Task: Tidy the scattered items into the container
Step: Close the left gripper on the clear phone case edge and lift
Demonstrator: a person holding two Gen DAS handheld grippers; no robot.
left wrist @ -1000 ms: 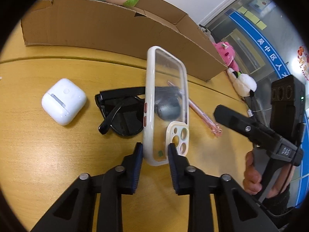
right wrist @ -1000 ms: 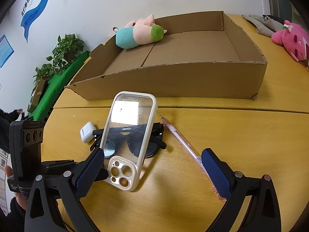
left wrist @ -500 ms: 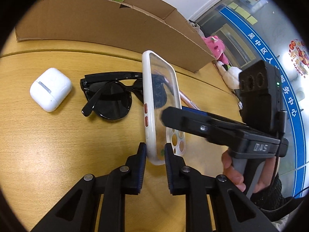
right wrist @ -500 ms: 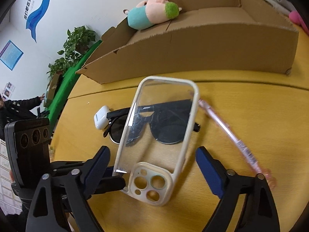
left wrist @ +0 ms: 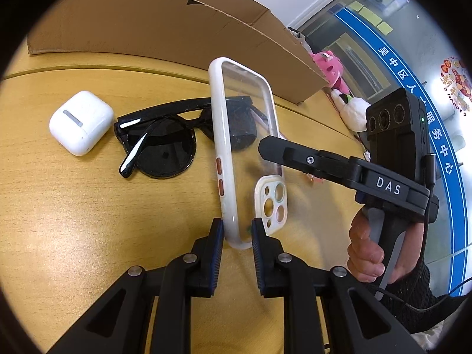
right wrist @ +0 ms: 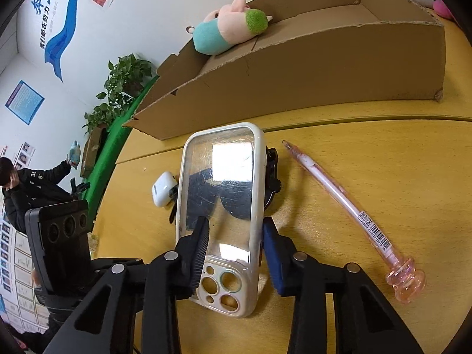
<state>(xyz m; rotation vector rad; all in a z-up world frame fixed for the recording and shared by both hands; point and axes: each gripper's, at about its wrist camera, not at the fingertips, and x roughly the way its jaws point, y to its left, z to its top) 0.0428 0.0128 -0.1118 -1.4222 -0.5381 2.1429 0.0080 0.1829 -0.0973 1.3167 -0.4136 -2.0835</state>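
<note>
A clear phone case (left wrist: 244, 147) with a white rim is held above the wooden table (left wrist: 73, 221). My left gripper (left wrist: 236, 233) is shut on its bottom edge. My right gripper (right wrist: 236, 233) has closed across the case (right wrist: 224, 188), one finger on each long side. Black sunglasses (left wrist: 159, 144), a white earbud case (left wrist: 79, 121) and a pink pen (right wrist: 348, 206) lie on the table. The cardboard box (right wrist: 309, 67) stands behind them with a plush toy (right wrist: 230, 29) inside.
A pink plush (left wrist: 330, 70) and a white plush (left wrist: 351, 109) lie on the table's far right. A potted plant (right wrist: 118, 88) and a person (right wrist: 20, 188) are off to the left beyond the table.
My right gripper has moved in from the side and closed its wide-open fingers onto the phone case. My left gripper has kept its hold on the case's bottom edge.
</note>
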